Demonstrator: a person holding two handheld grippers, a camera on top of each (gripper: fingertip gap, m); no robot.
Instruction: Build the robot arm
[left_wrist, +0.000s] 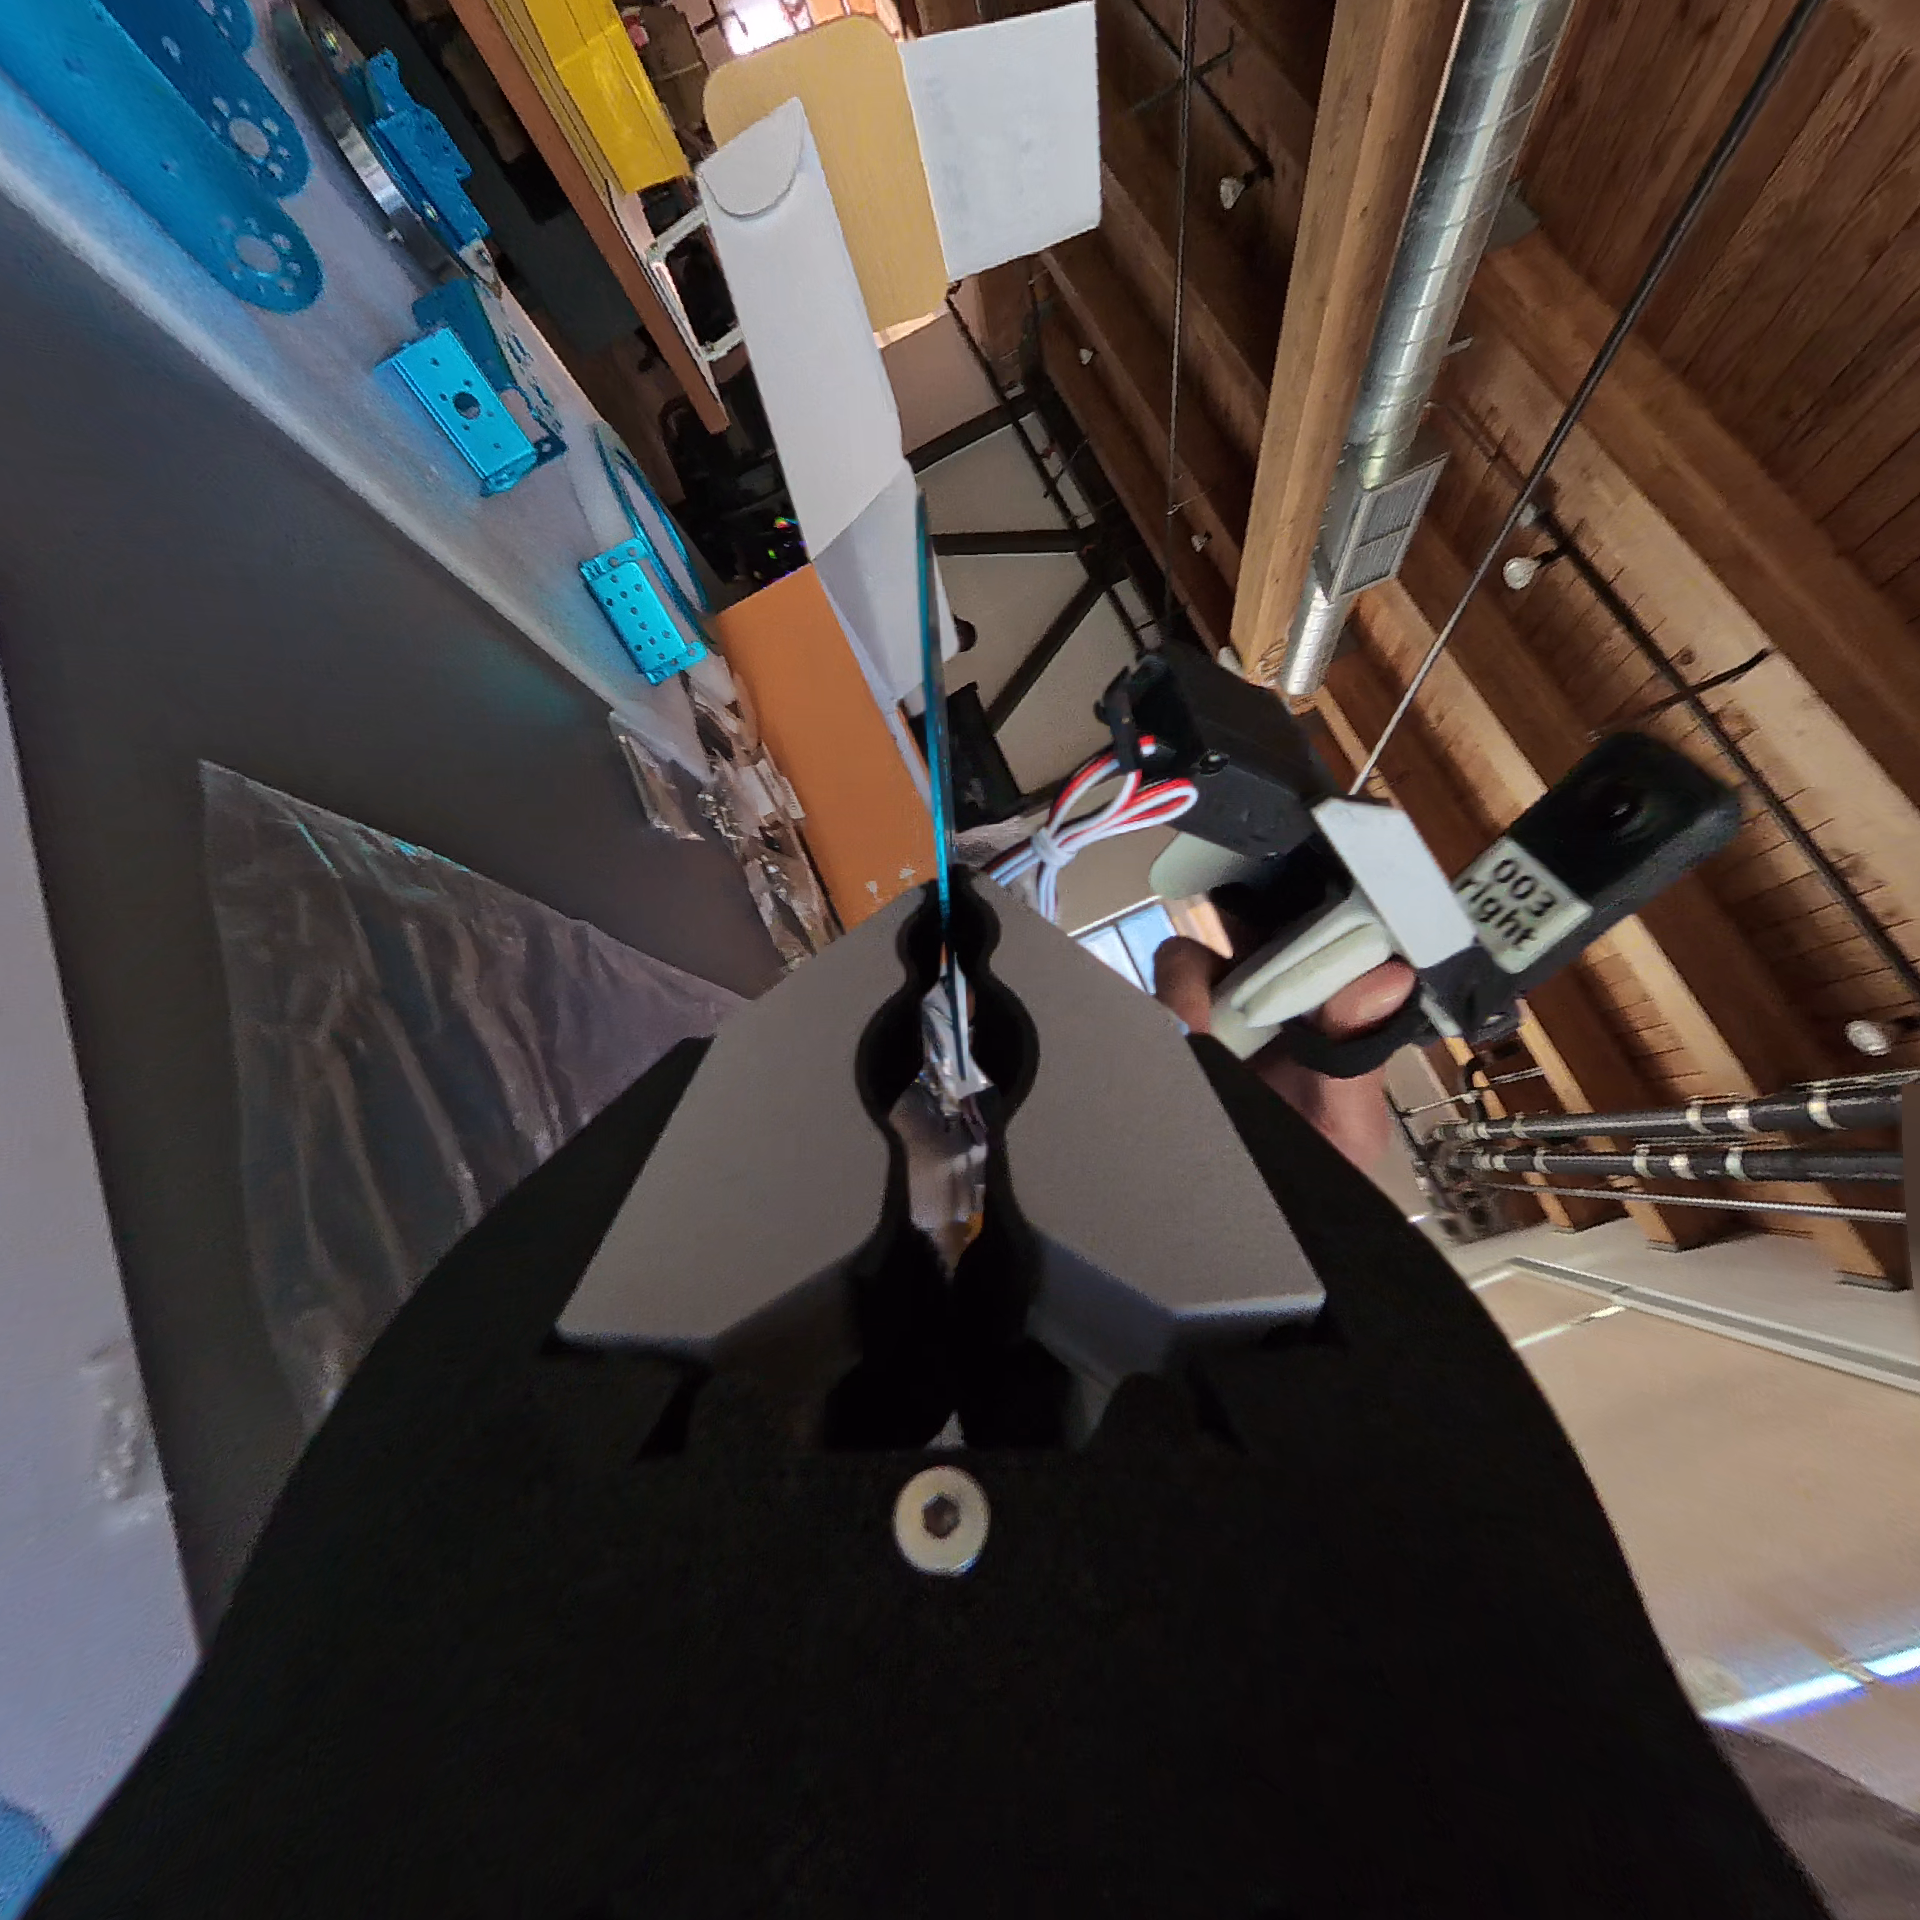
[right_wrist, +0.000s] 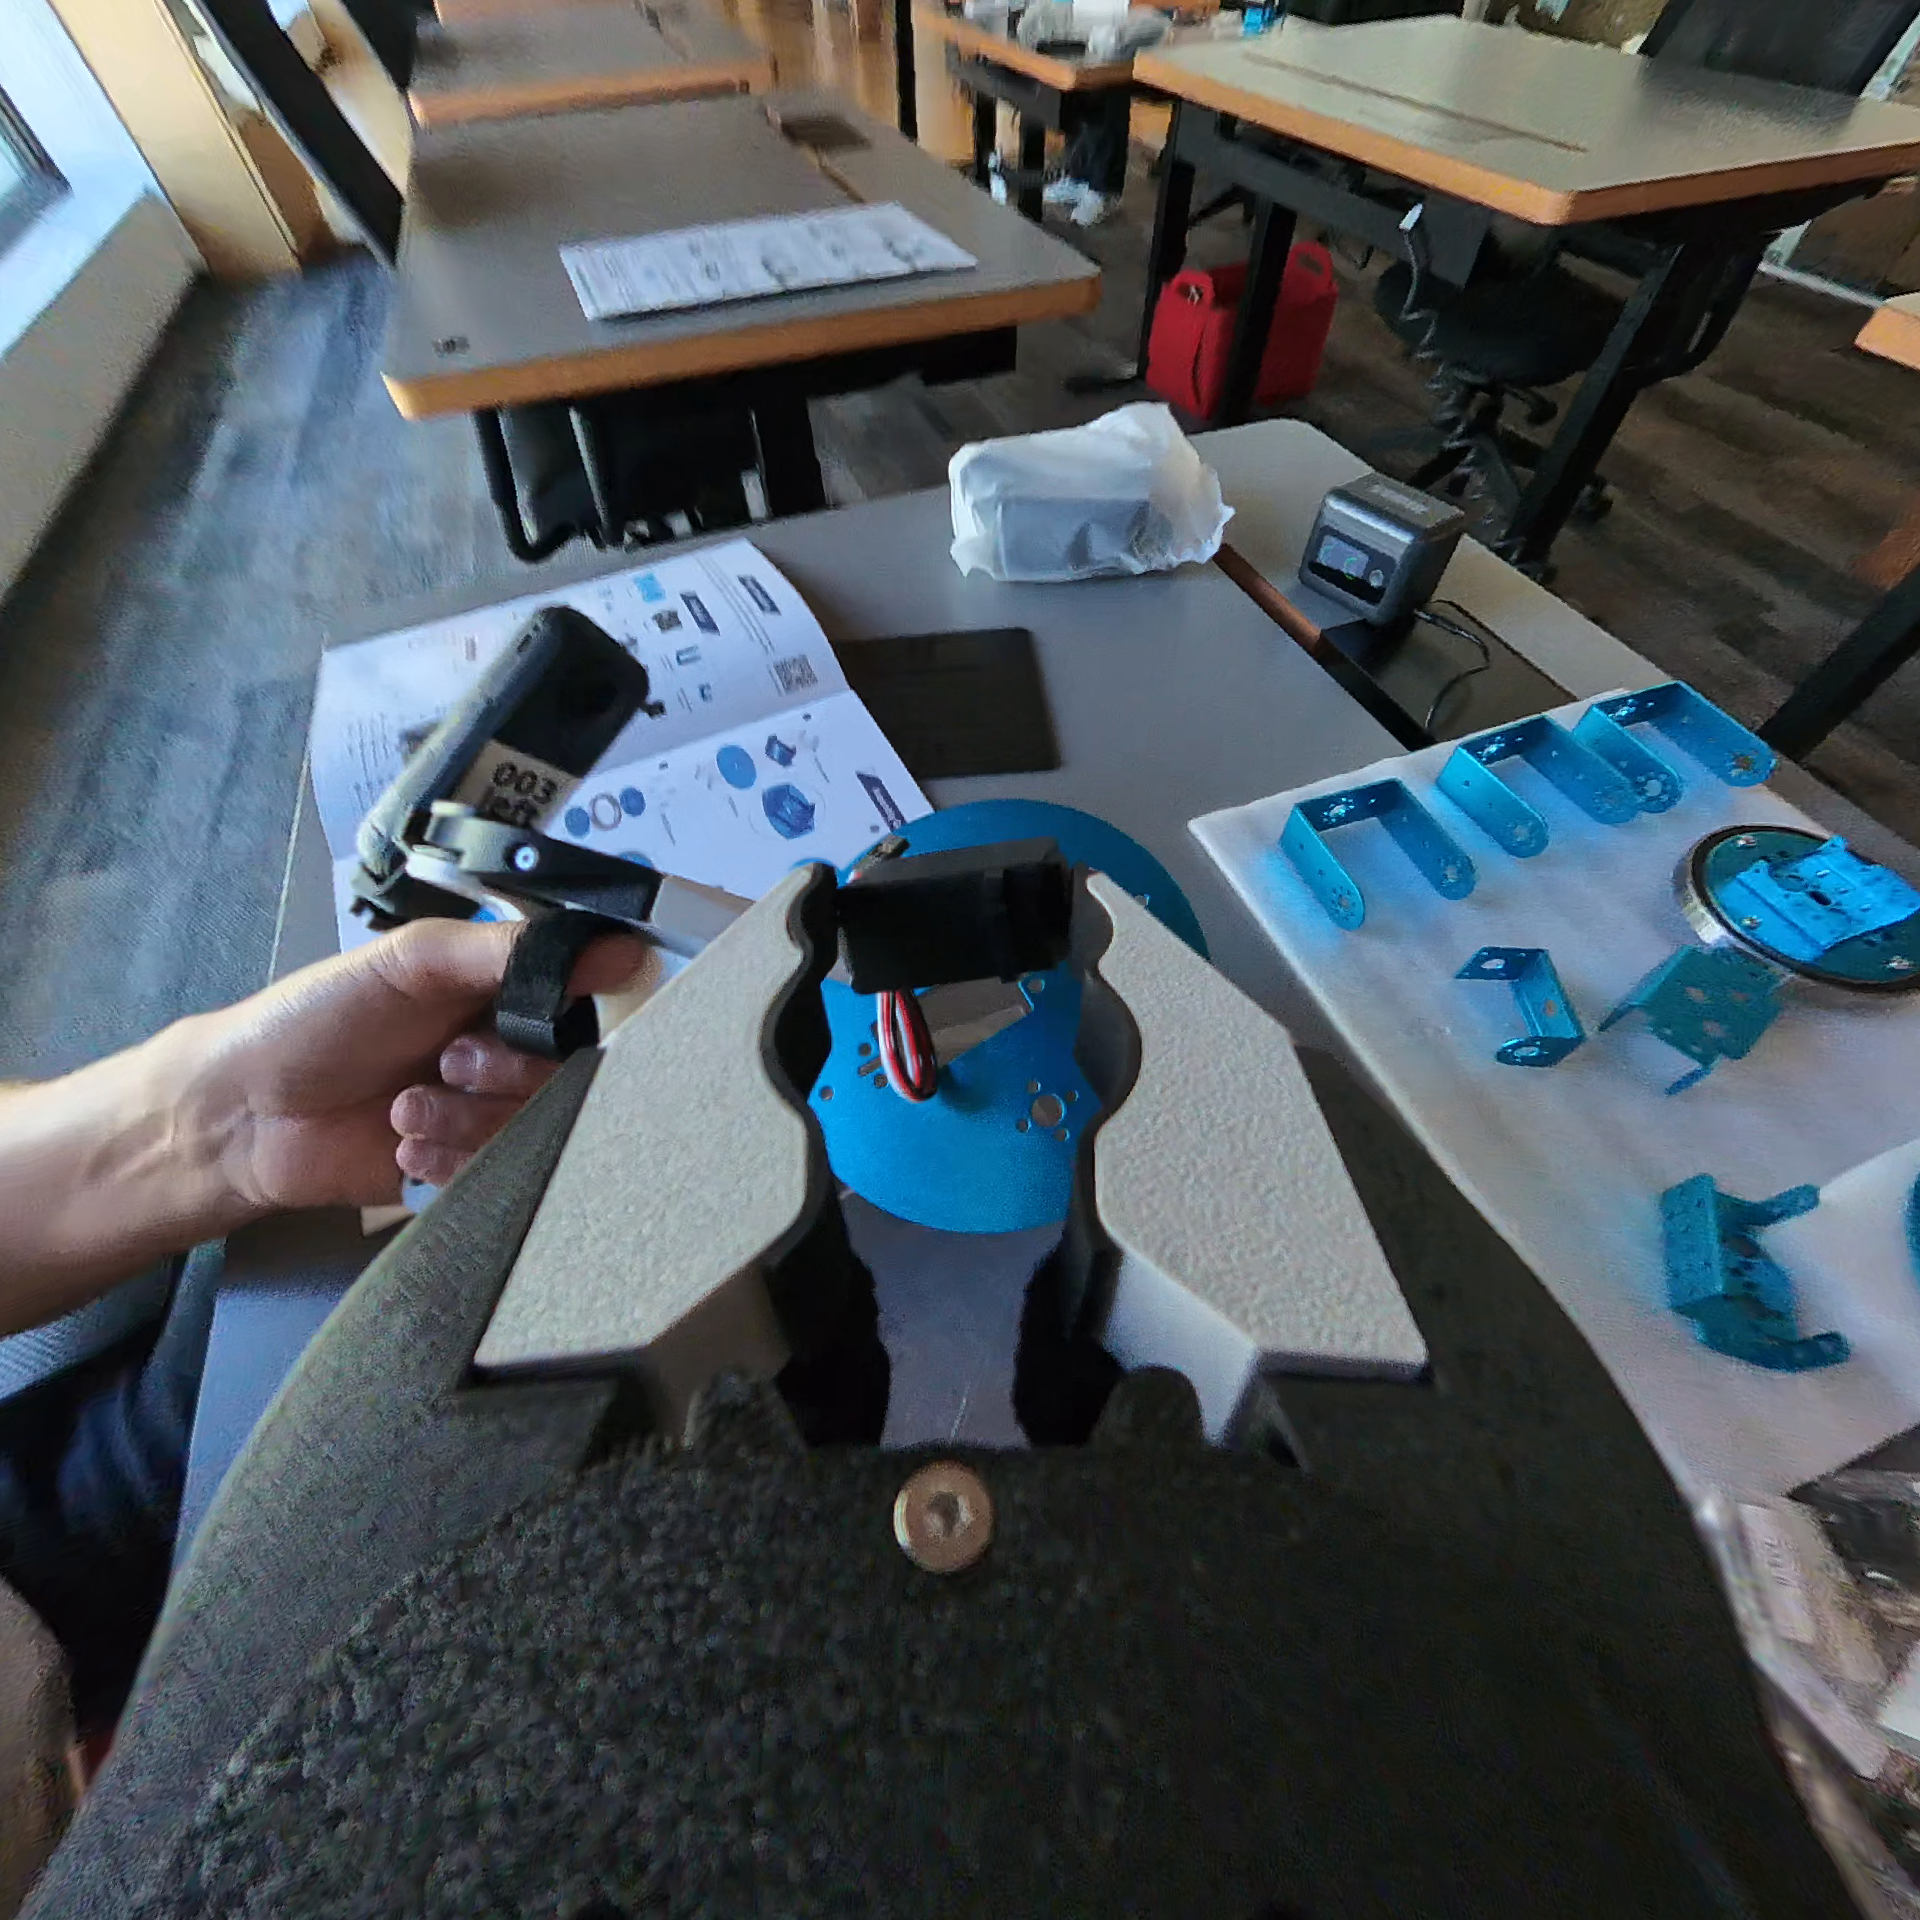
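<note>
Over the table (right_wrist: 1143, 665) we pinch the blue plate (right_wrist: 935, 1153) edge-on in our left gripper (left_wrist: 951, 914), steadying it; our right gripper (right_wrist: 951, 925) clamps the servo (right_wrist: 951, 914) above it.

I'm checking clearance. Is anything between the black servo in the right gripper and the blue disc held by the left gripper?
Nothing solid shows. The servo in the right gripper hangs apart from the blue disc clamped by the left gripper; only its own red-and-white wires dangle in the gap.
</note>
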